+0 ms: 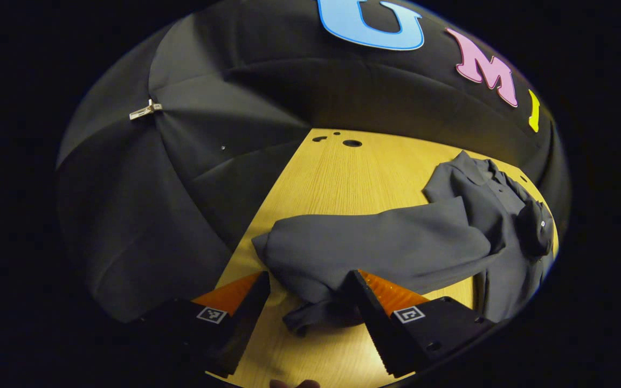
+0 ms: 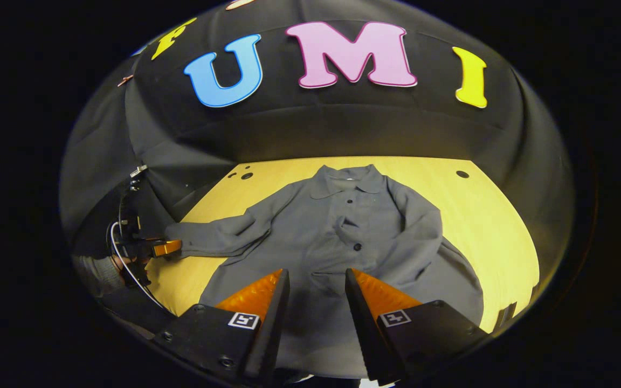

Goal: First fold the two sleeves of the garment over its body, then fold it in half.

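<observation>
Garment: a dark grey buttoned shirt (image 2: 343, 237) lies face up on the counter (image 2: 494, 226), collar toward the far edge by the cloth wall, hem toward the near edge.
One sleeve: already laid across the body (image 2: 418, 237), so that fold looks done.
Other sleeve: stretched out flat (image 1: 375, 248) toward the counter's side edge, cuff (image 1: 310, 318) bunched near that edge; it is out straight so it can be lifted and carried over the body.
Left claw: jaws apart (image 1: 305, 302), straddling the cuff end, one finger touching the cloth; not yet pinching. In the right gripper view it sits at the sleeve's tip (image 2: 166, 248).
Right claw: jaws apart (image 2: 317, 296), holding nothing, hovering over the lower body, probably waiting to steady the cloth or for the half fold.
Stage: second sleeve fold about to start; half fold not yet done.
Writing: no brand or label readable on the shirt; the square markers on the claws carry patterns, not words.
</observation>
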{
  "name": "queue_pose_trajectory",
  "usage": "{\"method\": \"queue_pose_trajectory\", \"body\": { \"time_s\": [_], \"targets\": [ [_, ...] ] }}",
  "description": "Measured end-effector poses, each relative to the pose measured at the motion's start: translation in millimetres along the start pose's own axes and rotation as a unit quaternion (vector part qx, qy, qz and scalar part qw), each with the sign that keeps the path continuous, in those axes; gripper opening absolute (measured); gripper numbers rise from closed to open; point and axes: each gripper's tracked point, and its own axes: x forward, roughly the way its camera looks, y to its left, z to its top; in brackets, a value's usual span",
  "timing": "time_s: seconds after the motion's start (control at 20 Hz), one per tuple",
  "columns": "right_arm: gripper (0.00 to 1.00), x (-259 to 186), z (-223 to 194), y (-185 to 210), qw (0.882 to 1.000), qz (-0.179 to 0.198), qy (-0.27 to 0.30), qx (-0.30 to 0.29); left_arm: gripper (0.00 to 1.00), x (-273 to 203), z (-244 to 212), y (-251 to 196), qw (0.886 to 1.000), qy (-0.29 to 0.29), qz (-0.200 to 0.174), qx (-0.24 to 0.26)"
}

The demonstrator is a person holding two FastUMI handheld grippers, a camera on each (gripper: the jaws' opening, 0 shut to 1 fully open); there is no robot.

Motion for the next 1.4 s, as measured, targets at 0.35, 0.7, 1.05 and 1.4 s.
{"method": "queue_pose_trajectory", "body": {
  "time_s": [0.35,0.7,1.05,1.4],
  "targets": [
    [0.66,-20.2,-8.0,-25.9,1.0,-0.013,0.001,0.014,0.64,10.8,-9.2,-17.5,0.999,0.045,-0.018,0.016],
    [0.66,-25.9,4.1,-48.5,1.0,-0.01,-0.01,0.006,0.06,6.3,6.0,-28.3,0.999,0.036,0.025,0.018],
    [0.66,-25.2,7.9,-85.2,0.999,-0.017,-0.018,0.024,0.06,-47.8,68.6,-66.4,0.998,-0.057,0.012,0.033],
    [0.66,-25.6,6.6,-117.2,0.998,-0.025,-0.023,0.043,0.05,-105.2,116.5,-151.0,0.993,-0.103,-0.055,0.03]
  ]
}}
